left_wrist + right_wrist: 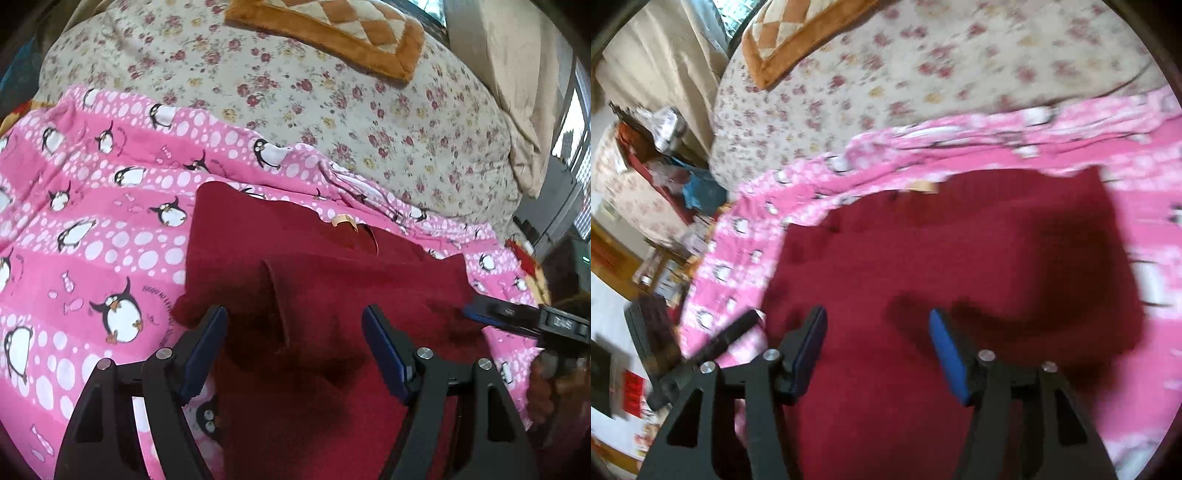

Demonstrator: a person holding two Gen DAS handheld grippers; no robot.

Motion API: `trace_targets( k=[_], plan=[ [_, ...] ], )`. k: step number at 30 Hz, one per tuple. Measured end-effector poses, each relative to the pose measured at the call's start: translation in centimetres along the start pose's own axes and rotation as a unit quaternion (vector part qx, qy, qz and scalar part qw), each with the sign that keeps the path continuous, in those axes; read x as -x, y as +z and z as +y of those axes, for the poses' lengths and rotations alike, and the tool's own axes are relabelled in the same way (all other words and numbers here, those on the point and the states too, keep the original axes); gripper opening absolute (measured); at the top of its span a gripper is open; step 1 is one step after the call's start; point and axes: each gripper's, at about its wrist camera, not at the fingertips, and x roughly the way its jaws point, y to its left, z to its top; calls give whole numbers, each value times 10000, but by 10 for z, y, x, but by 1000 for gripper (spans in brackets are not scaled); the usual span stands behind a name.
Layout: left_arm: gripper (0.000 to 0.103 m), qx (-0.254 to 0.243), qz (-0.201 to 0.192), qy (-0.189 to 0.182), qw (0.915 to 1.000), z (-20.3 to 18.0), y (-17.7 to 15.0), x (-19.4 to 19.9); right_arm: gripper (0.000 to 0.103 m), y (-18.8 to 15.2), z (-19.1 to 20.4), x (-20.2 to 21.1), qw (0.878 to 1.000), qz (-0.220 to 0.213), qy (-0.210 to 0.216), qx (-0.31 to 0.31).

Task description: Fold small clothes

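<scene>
The dark red garment (pixel 314 266) lies flat on the pink penguin-print blanket (pixel 92 221), its long axis running from the near edge of both wrist views away toward the far end, where a small tan label (pixel 343 221) marks the neck opening. A folded flap with a vertical seam edge (pixel 275 295) sits on the body of the cloth in the left wrist view; which sleeve or panel it is cannot be told. In the right wrist view the same garment (pixel 942 258) shows blurred, label (pixel 923 186) again at the far edge. The left gripper (pixel 295 325) hangs over the near part of the cloth, blue pads spread apart, nothing between them. The right gripper (pixel 877 332) is likewise spread wide above the garment, gripping nothing. Beyond the blanket lies a floral bedspread (pixel 332 122), with an orange-bordered quilted cushion (pixel 332 29) on it.
</scene>
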Motion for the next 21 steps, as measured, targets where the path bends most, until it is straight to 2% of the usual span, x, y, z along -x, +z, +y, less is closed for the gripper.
trace_targets(
  k=[2, 3, 4, 7, 12, 17, 19, 21],
  plan=[
    [40, -84, 68, 133, 9999, -7, 3, -6, 61, -4, -16, 21, 9996, -88, -263, 5],
    [27, -97, 128, 148, 9998, -10, 5, -8, 61, -7, -27, 32, 9990, -150, -410, -54],
    [24, -99, 186, 168, 9996, -13, 7, -11, 61, -8, -38, 42, 9985, -181, -495, -151],
    [23, -145, 175, 352, 9991, -18, 9, -10, 61, -13, -67, 65, 9966, -265, -538, -568],
    [23, -220, 124, 568, 9981, -28, 17, 2, 62, -27, -88, 75, 9953, -273, -423, -823],
    [24, -262, -140, 492, 9983, -34, 26, 28, 62, -34, -90, 69, 9952, -224, -229, -920],
    [24, -322, -76, 577, 9978, -36, 31, 24, 63, -35, -86, 66, 9957, -209, -179, -881],
    [24, -290, 146, 693, 9971, -33, 35, 8, 63, -36, -84, 63, 9962, -173, -151, -837]
  ],
)
